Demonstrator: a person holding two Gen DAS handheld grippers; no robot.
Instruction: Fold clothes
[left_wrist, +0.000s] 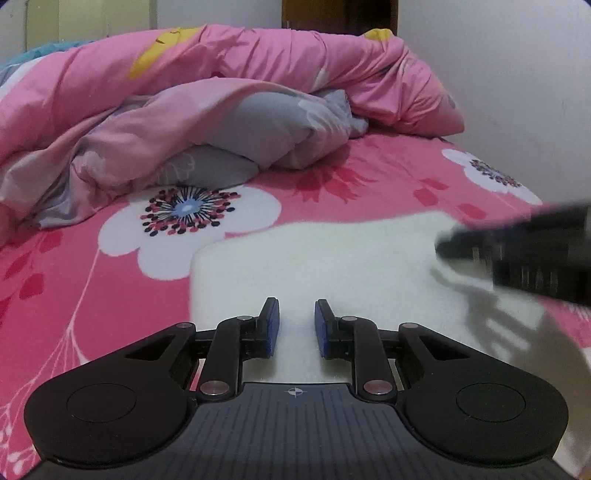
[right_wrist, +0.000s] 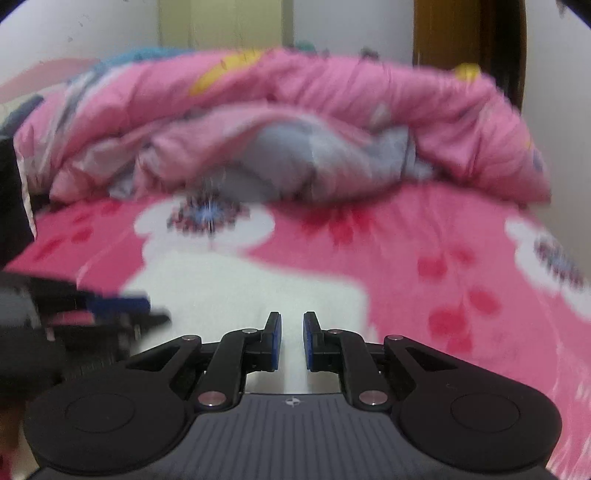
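Observation:
A white fluffy garment (left_wrist: 332, 258) lies flat as a folded rectangle on the pink flowered bed sheet (left_wrist: 369, 184). My left gripper (left_wrist: 295, 306) hovers over its near part, its blue pads a narrow gap apart with nothing between them. From the right, the blurred right gripper (left_wrist: 447, 251) reaches over the garment's right edge. In the right wrist view the same white garment (right_wrist: 240, 288) lies under my right gripper (right_wrist: 291, 319), whose pads also stand slightly apart and empty. At the left of that view the left gripper (right_wrist: 147, 314) shows as a blur.
A crumpled pink and grey duvet (left_wrist: 258, 92) is heaped across the far side of the bed. A white wall (left_wrist: 517, 74) bounds the bed on the right. A dark sleeve (right_wrist: 11, 206) shows at the left edge of the right wrist view.

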